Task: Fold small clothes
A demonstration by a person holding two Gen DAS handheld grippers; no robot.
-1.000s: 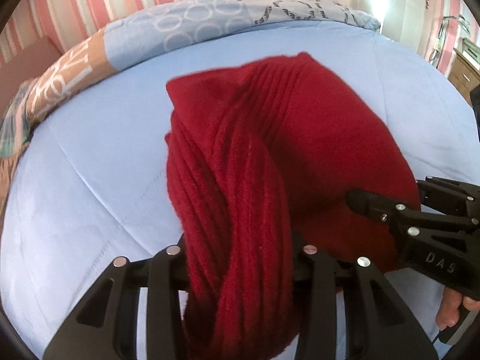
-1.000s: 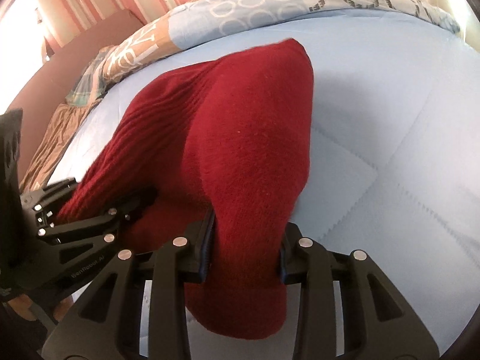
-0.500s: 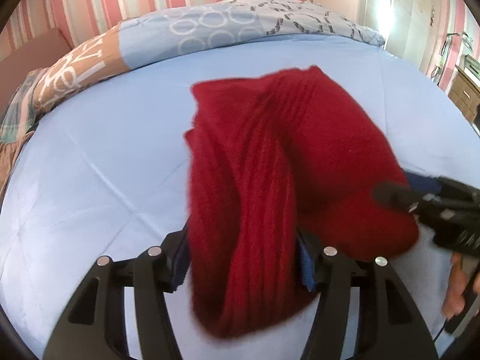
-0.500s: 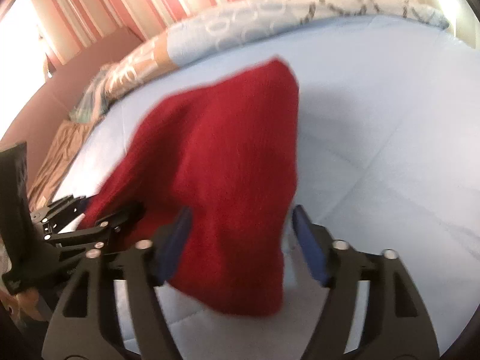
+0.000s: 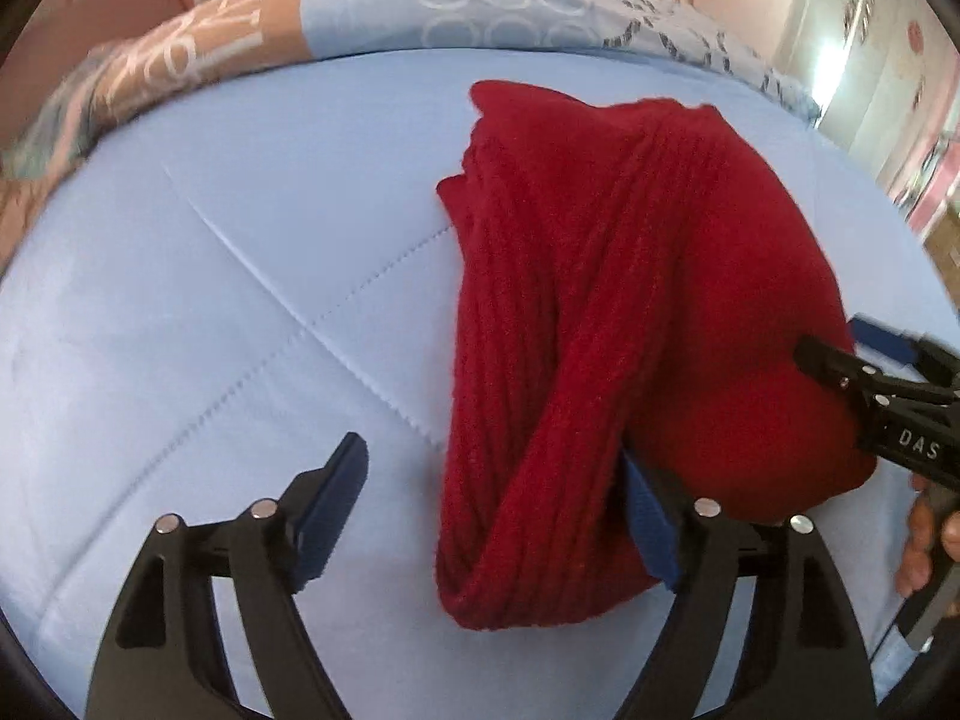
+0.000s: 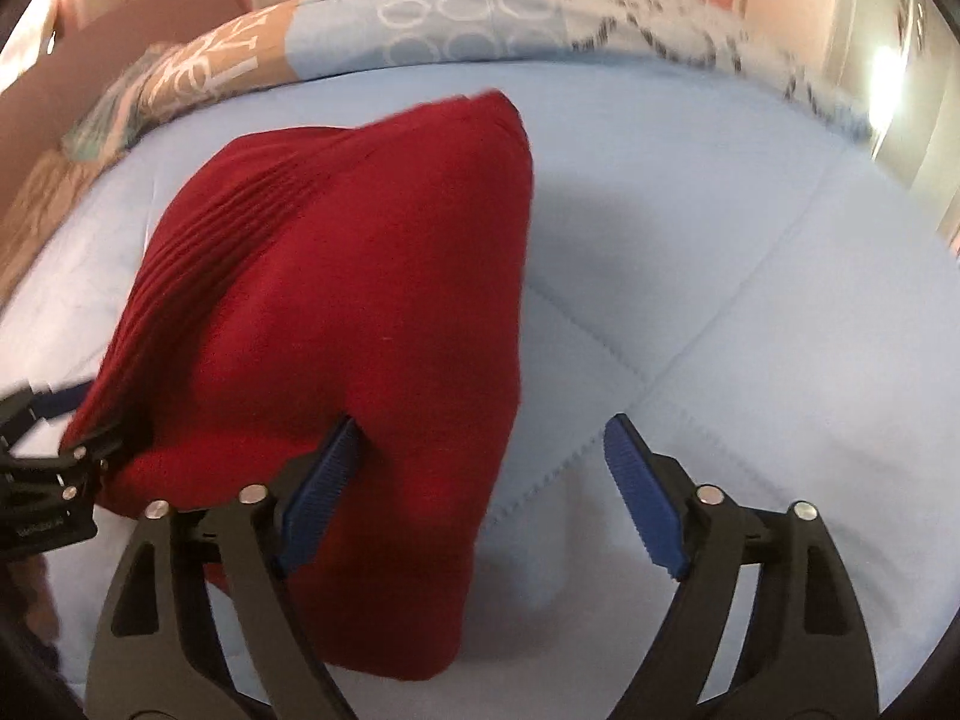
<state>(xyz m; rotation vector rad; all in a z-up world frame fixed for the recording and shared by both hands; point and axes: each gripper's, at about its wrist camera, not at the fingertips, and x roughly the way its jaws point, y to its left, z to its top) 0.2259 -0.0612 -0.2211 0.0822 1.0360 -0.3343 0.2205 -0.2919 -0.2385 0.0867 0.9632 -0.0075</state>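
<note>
Red knit garment (image 5: 600, 330) lies folded on the light blue quilt (image 5: 210, 300), right of centre in the left wrist view. The left gripper (image 5: 498, 516) is opening, spread wide, the garment's near end between its fingers beside the right pad. The right gripper (image 6: 480, 498) is opening too; its left pad (image 6: 318, 504) lies against the fabric, its right pad over bare quilt. A patterned blanket (image 5: 480, 6) runs along the top.

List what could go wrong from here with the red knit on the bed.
1. The left gripper is opening, yet the red knit lies against its right pad; pulling away may drag the fold open.
2. The right gripper is opening too, its left pad touching the cloth.
3. The knit looks bunched and twisted, so it may slump on the quilt.
</note>
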